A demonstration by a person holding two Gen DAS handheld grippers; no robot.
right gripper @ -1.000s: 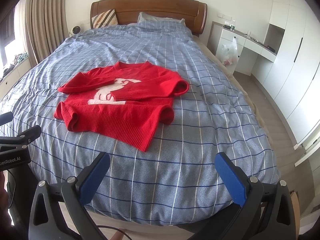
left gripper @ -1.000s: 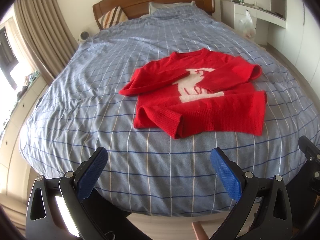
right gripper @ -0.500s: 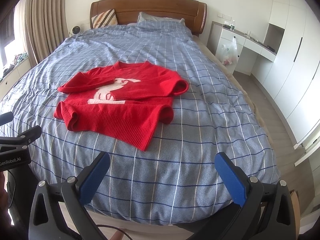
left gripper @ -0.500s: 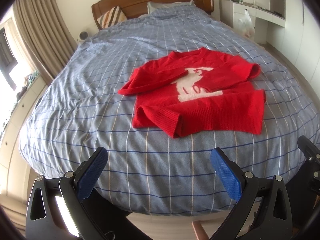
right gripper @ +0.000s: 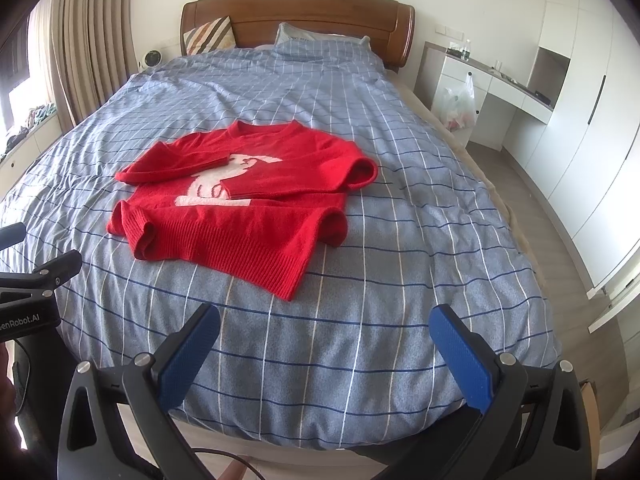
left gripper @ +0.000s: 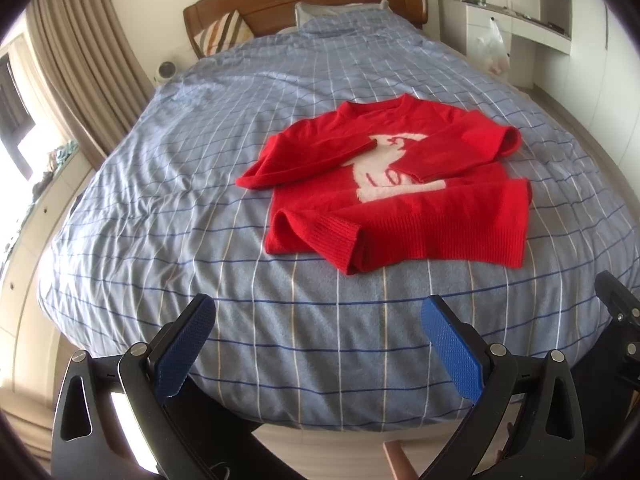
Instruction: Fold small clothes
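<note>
Left wrist view: left tool (left gripper: 318, 322) spread wide, holding nothing, hanging over the bed's (left gripper: 168, 184) foot edge. Red sweater (left gripper: 400, 196) lies mid-bed, sleeves folded across.

Right wrist view: right tool (right gripper: 324, 334) also spread, empty; sweater (right gripper: 248, 204) sits left of center.

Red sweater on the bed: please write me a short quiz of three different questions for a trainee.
1. True or false: both sleeves of the red sweater are folded across its front.
2. How do the jaws of the left gripper and the right gripper stand? A wide open, B shut on the hem, C shut on a sleeve.
3. Fill in: the sweater lies on a blue checked ____.

Key: 1 true; 2 A; 3 bedcover.
</note>
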